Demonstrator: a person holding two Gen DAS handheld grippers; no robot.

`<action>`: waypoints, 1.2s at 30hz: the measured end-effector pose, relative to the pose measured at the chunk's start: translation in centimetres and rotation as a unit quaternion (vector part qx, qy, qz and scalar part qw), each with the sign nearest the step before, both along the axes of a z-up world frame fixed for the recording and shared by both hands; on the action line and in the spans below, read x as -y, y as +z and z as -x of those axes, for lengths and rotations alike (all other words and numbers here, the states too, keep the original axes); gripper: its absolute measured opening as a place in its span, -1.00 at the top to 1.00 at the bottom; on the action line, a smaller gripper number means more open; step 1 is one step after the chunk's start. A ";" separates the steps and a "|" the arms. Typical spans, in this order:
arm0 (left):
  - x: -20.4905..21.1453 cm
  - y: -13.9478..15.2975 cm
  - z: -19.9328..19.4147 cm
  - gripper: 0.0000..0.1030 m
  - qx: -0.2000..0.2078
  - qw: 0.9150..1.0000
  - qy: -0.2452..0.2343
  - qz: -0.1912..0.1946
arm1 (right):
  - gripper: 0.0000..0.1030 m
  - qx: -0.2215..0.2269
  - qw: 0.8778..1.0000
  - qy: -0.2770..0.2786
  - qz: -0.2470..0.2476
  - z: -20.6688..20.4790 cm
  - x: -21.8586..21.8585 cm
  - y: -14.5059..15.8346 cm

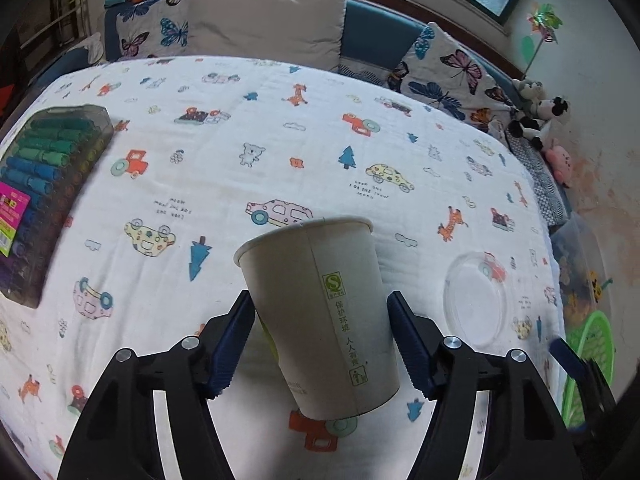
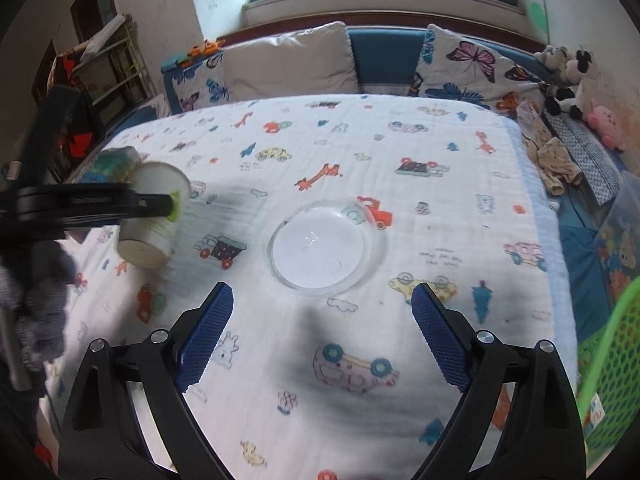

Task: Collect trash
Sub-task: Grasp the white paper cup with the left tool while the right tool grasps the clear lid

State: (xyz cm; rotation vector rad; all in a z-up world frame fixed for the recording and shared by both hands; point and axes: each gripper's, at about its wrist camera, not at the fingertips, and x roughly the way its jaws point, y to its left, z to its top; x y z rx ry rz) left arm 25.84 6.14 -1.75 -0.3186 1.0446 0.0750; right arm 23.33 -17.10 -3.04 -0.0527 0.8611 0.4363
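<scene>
My left gripper (image 1: 320, 340) is shut on a white paper cup (image 1: 320, 312) with green print and holds it tilted above the table. The cup (image 2: 154, 216) and the left gripper (image 2: 100, 208) also show at the left of the right wrist view. My right gripper (image 2: 322, 344) is open and empty above the table, just short of a clear plastic lid (image 2: 324, 246) that lies flat on the cloth. The lid (image 1: 474, 300) also lies to the right of the cup in the left wrist view.
The table has a white cartoon-print cloth (image 2: 400, 168). A box of coloured markers (image 1: 44, 184) lies at the left edge. A green mesh basket (image 2: 612, 372) stands off the right edge. A sofa with cushions (image 2: 292, 60) and plush toys (image 2: 568, 80) is behind.
</scene>
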 end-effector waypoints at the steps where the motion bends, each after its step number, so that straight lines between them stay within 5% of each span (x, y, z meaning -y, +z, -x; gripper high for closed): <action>1: -0.1 0.2 0.2 -0.27 0.002 1.000 -0.002 -0.001 | -0.75 -0.004 1.000 0.001 0.000 -0.3 -0.2 -0.3; 23: -0.6 1.7 2.1 -0.27 0.020 0.999 -0.025 -0.008 | -0.88 -0.016 0.999 -0.001 0.041 -4.1 -3.3 -4.2; 28: -0.4 1.6 2.0 -0.27 0.019 0.999 -0.028 -0.008 | -0.68 -0.004 0.999 -0.006 0.053 -3.9 -3.6 -4.1; 36: 0.4 2.2 2.4 -0.27 0.025 0.999 -0.037 -0.009 | -0.66 -0.006 0.999 -0.008 0.038 -2.6 -2.5 -3.2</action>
